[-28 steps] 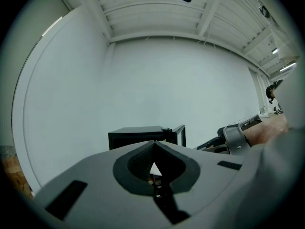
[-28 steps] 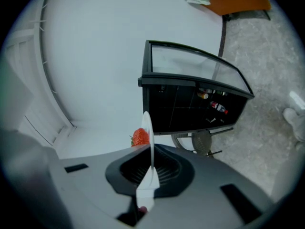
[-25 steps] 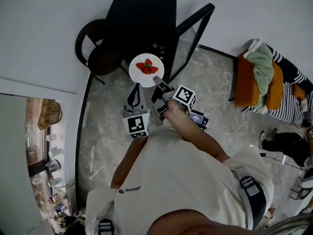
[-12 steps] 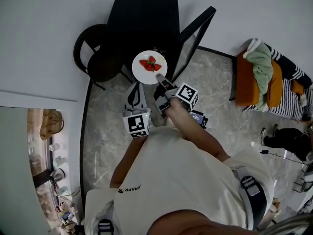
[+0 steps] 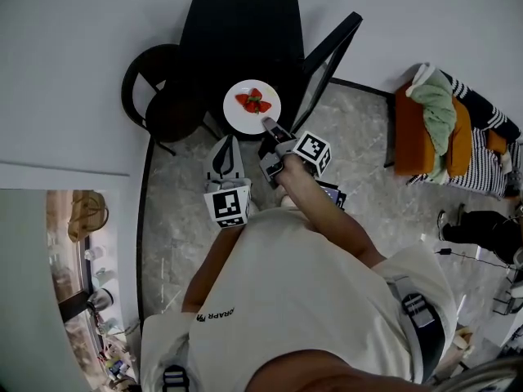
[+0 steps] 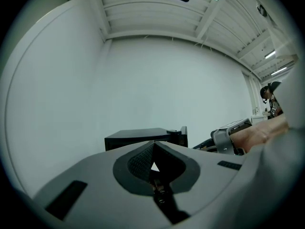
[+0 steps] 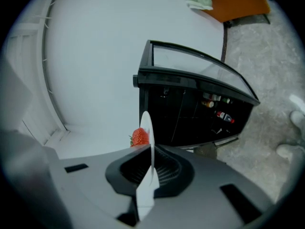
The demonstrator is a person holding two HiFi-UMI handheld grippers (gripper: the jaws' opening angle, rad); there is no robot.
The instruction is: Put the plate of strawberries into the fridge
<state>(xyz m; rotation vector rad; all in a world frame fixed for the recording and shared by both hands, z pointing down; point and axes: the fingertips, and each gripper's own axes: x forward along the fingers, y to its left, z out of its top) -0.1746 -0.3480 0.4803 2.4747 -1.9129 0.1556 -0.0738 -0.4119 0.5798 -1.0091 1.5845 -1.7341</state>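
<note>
We've got the right gripper (image 5: 267,125) pinching the plate (image 5: 239,116) by its rim, strawberries (image 5: 253,101) on top, upper middle of frame, just below the open black fridge (image 5: 237,23); left gripper (image 5: 226,143) is closed on nothing.

- The plate (image 5: 244,120) of strawberries (image 5: 253,101) was carried a little farther from the person and closer to the open front of the black fridge (image 5: 241,23), so that more of its rim was seen against the dark opening.
- The right gripper (image 5: 265,124), clamped on the plate's near rim, was advanced with it.
- Its marker cube (image 5: 312,152) was brought nearer the lower edge of the fridge door (image 5: 327,55).
- The plate was shifted slightly sideways toward that door.
</note>
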